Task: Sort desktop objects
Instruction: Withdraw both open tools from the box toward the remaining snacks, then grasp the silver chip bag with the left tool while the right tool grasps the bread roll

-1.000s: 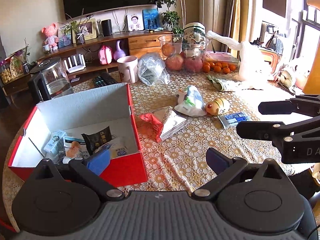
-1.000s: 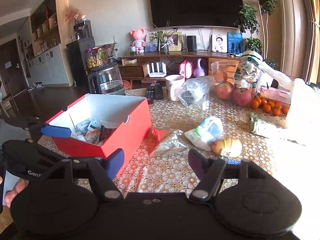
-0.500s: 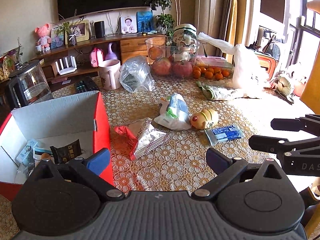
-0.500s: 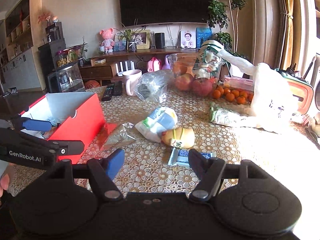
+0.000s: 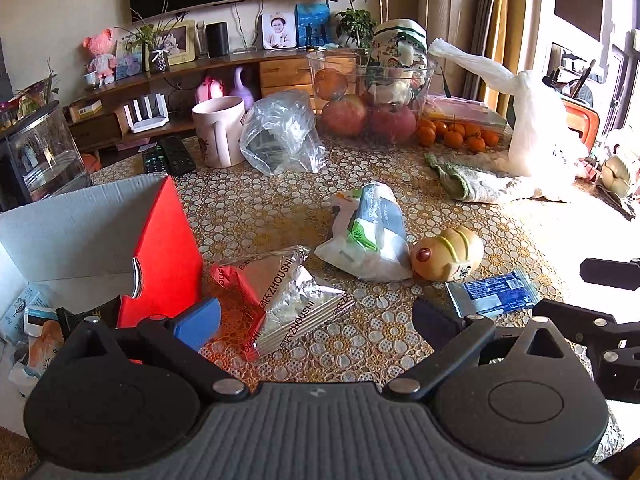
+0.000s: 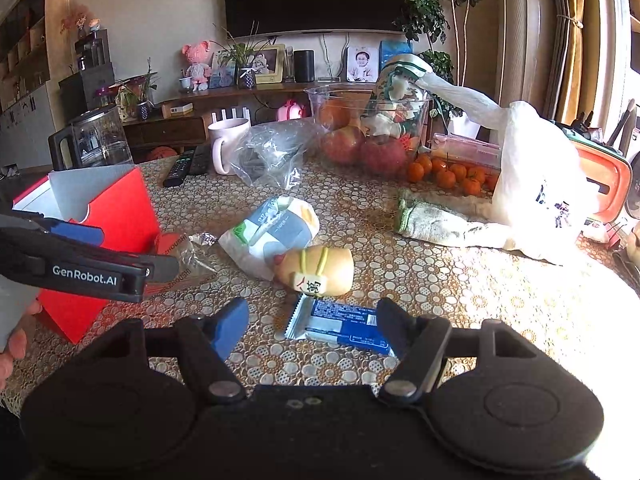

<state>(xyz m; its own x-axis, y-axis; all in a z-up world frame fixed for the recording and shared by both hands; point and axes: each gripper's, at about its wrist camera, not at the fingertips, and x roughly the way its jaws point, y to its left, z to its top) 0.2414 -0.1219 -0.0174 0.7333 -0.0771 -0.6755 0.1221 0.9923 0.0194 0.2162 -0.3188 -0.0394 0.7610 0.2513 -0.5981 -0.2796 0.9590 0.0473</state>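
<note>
While both grippers hang over the table [image 5: 400, 344], snacks lie beside a red box [image 5: 164, 248].

The left gripper [image 5: 316, 314] has its jaws wide apart and holds nothing; a silver and red packet [image 5: 288, 300] lies between them, untouched. The right gripper [image 6: 312, 320] also has its jaws released, with a blue wrapper [image 6: 340, 322] flat on the table between them. At 12 o'clock from the wrapper sits a yellow toy [image 6: 320, 266], touching a white bag [image 6: 272, 232] at its 10 o'clock. The red box stands open at 9 o'clock, with small packs inside.
</note>
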